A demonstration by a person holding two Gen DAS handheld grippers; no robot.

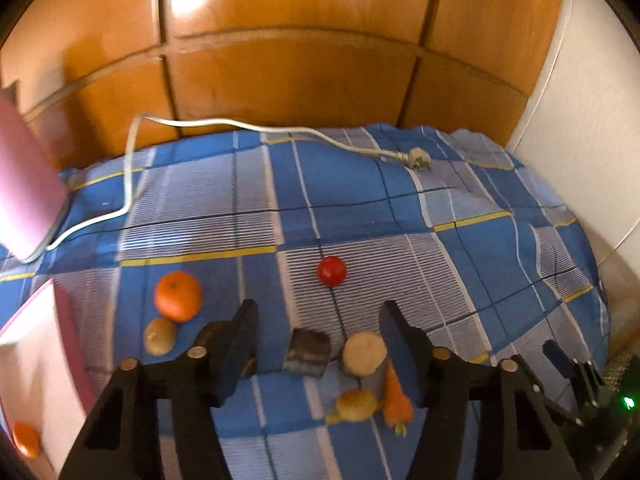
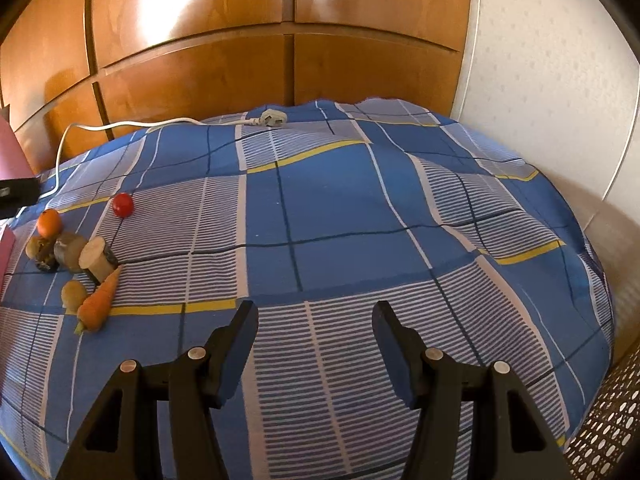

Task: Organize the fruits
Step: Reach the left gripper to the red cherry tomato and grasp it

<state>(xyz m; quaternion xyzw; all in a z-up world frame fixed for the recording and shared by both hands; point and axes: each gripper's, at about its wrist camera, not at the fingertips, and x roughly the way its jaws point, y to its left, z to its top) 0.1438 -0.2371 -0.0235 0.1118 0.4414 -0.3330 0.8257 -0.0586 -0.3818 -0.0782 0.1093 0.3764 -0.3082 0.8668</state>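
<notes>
On the blue checked bed cover lie an orange (image 1: 178, 295), a red tomato (image 1: 331, 271), a kiwi-like brown fruit (image 1: 160, 335), two cut root pieces (image 1: 307, 351) (image 1: 364, 353), a small potato (image 1: 356, 404) and a carrot (image 1: 396, 398). My left gripper (image 1: 318, 320) is open and empty, hovering just above the root pieces. My right gripper (image 2: 316, 320) is open and empty over bare cover, well right of the pile: the orange (image 2: 49, 222), the tomato (image 2: 122, 204), the carrot (image 2: 98, 304). A second orange (image 1: 26, 438) lies in a pink-rimmed box (image 1: 28, 360).
A white cable with plug (image 1: 418, 158) runs across the far side of the bed. A pink object (image 1: 24, 184) stands at the left. Wooden panels rise behind and a white wall stands at the right. The other gripper (image 1: 572, 372) shows at the right edge.
</notes>
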